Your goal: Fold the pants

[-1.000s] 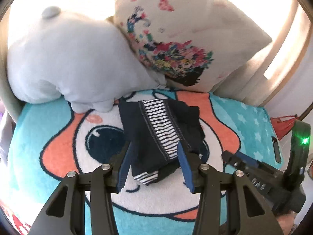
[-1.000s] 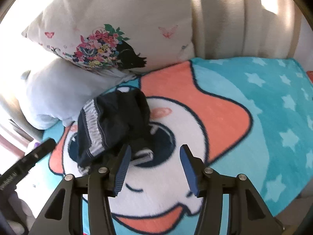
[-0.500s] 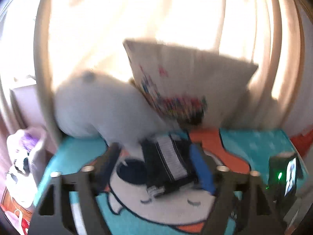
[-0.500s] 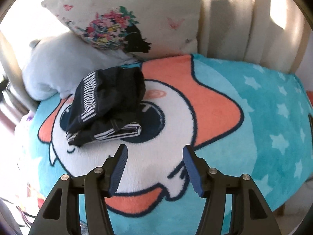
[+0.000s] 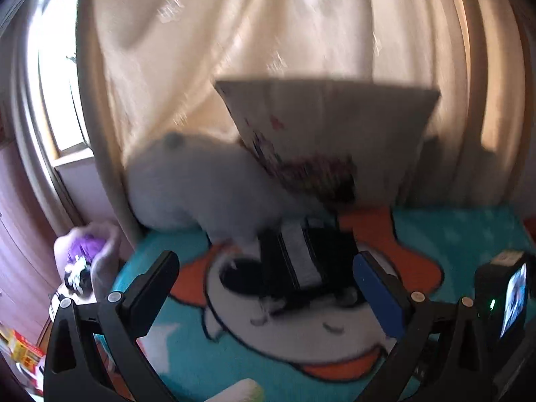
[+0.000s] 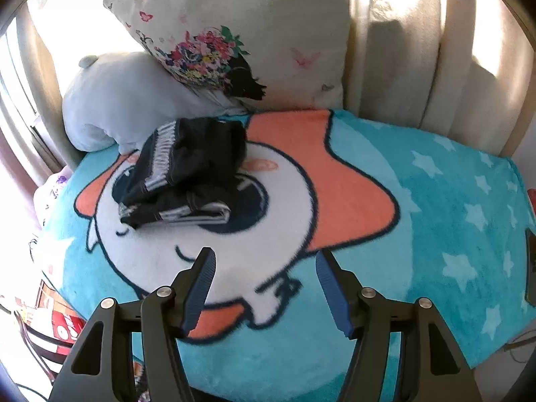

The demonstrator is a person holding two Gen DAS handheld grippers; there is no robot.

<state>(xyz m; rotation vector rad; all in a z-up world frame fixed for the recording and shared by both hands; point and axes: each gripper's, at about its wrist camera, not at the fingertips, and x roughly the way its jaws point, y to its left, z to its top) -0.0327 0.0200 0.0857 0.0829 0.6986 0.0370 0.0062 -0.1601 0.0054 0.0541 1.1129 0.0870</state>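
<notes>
The dark navy pants (image 6: 187, 171) with white-striped bands lie folded in a small bundle on the cartoon blanket (image 6: 418, 201), near the pillows. In the blurred left wrist view the pants (image 5: 305, 261) sit between and beyond the fingers. My left gripper (image 5: 268, 284) is open and empty, held back from the bundle. My right gripper (image 6: 264, 268) is open and empty, well in front of the pants over the white part of the blanket. The right gripper body (image 5: 502, 301) shows at the right edge of the left wrist view.
A floral white pillow (image 6: 254, 33) and a pale grey plush cushion (image 6: 134, 100) lean against cream curtains (image 6: 402, 50) behind the pants. The bed's left edge drops to clutter and a red box (image 6: 63, 325) on the floor. A purple-and-white bag (image 5: 87, 254) sits left of the bed.
Both grippers have pulled back and up from the folded pants, which stay on the blanket. The left wrist view has tilted up and is motion-blurred. Both jaws have stayed open.
</notes>
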